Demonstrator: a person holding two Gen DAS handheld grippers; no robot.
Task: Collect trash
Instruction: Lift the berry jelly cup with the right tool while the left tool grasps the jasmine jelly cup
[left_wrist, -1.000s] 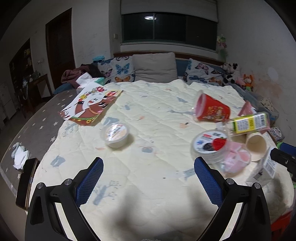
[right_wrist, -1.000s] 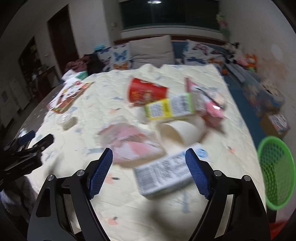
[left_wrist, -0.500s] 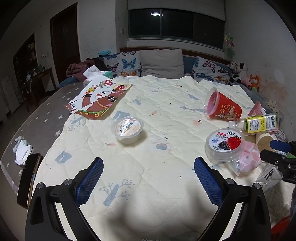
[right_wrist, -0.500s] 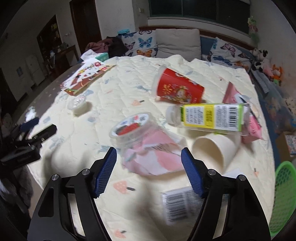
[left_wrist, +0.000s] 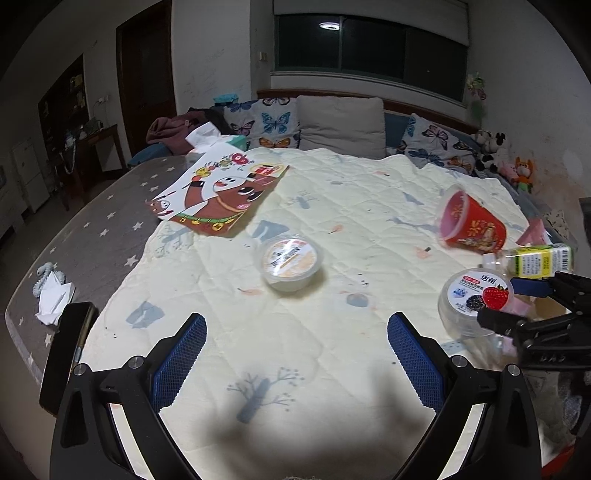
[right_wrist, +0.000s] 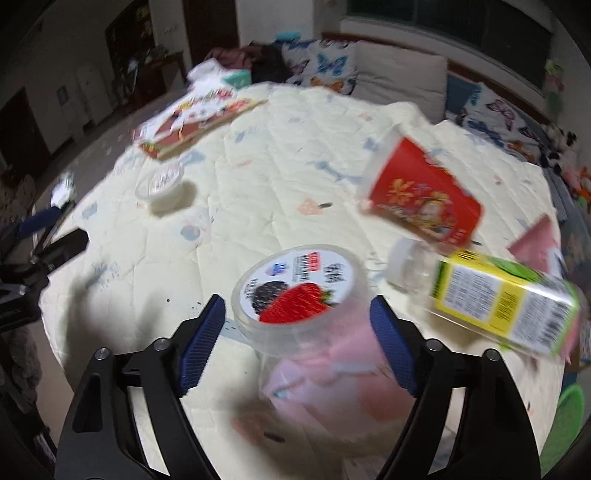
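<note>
Trash lies on a cream quilt (left_wrist: 332, 206). My right gripper (right_wrist: 297, 306) straddles a clear yogurt tub with a strawberry lid (right_wrist: 295, 291) that lies on a pink wrapper (right_wrist: 325, 380). Its jaws are opening and the pads stand just off the tub's sides. Beyond it lie a red cup (right_wrist: 421, 199) on its side and a bottle with a yellow-green label (right_wrist: 495, 299). My left gripper (left_wrist: 295, 325) hangs open over bare quilt, short of a small sealed pudding cup (left_wrist: 290, 260). The left wrist view shows the right gripper (left_wrist: 517, 299) at the tub (left_wrist: 476, 299).
A green basket (right_wrist: 565, 424) stands off the bed's right side. A red cartoon poster (left_wrist: 221, 195) lies at the far left of the quilt. Pillows (left_wrist: 340, 125) line the headboard. A dark phone (left_wrist: 66, 350) and crumpled tissue (left_wrist: 53, 299) rest on the grey starred sheet.
My right gripper swung left from over the white barcoded packet to around the strawberry tub, narrowing then widening. My left gripper edged forward toward the pudding cup.
</note>
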